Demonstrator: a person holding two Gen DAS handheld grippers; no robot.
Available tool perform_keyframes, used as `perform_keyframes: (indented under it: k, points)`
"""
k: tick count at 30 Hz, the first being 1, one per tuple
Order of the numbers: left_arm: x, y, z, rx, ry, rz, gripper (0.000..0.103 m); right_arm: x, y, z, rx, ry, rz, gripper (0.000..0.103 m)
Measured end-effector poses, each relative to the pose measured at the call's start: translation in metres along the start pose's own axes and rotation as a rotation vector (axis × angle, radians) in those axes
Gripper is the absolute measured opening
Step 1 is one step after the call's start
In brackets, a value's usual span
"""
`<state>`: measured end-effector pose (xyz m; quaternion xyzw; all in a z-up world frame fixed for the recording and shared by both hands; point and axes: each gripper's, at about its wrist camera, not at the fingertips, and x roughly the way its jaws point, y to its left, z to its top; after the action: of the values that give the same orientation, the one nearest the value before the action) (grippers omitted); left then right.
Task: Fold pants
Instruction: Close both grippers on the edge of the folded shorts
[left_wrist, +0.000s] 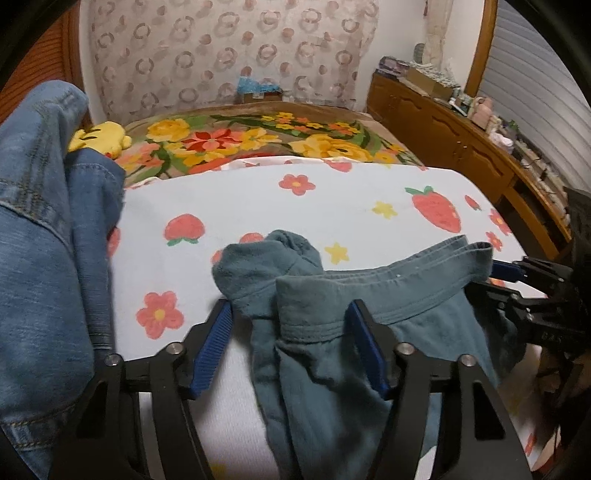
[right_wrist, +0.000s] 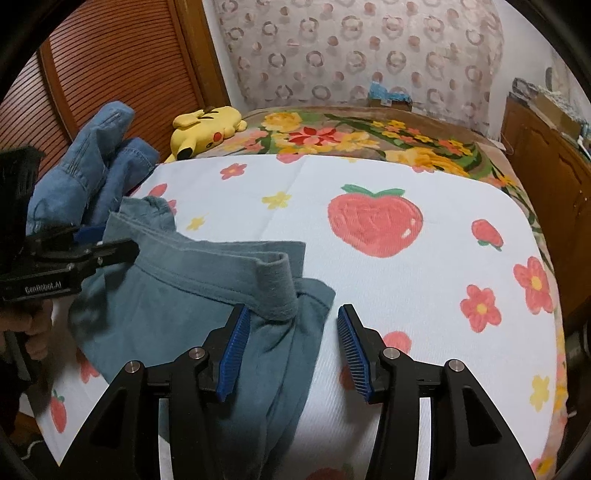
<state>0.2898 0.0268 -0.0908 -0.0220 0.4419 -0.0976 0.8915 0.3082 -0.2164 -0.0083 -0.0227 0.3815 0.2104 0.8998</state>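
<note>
Teal-grey pants (left_wrist: 332, 369) lie bunched on the white strawberry-print sheet (left_wrist: 295, 206), waistband toward the far side. My left gripper (left_wrist: 290, 310) straddles the left end of the waistband. Its blue pads stand apart and do not press the cloth, so it is open. In the right wrist view the pants (right_wrist: 177, 302) spread to the left. My right gripper (right_wrist: 292, 312) is open around their folded right corner, with the right pad clear of the fabric. The left gripper (right_wrist: 74, 254) shows at the far left, held by a hand (right_wrist: 33, 328). The right gripper (left_wrist: 517, 280) shows at the waistband's right end.
Blue denim jeans (right_wrist: 92, 173) are heaped at the sheet's left edge, large in the left wrist view (left_wrist: 44, 258). A yellow plush toy (right_wrist: 207, 129) lies on the floral blanket (right_wrist: 369, 136) behind. A wooden cabinet (left_wrist: 443, 136) with clutter runs along the right.
</note>
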Motion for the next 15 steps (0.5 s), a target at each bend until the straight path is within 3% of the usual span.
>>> perform_keyframes:
  k: [7,11,15]
  points:
    - [0.0028,0.0045,-0.0013,-0.022,0.007,-0.037,0.060,0.0041,-0.0040,0.0035,0.031,0.003,0.057,0.052]
    - [0.0059,0.0085,-0.0014,-0.048,0.015,-0.084,0.053,0.0051,-0.0036,0.0027,0.038,0.001,0.069,0.051]
    - [0.0058,0.0095,-0.0008,-0.060,0.017,-0.127,0.039,0.0063,0.0016,-0.0009,0.027,0.007,0.095,0.033]
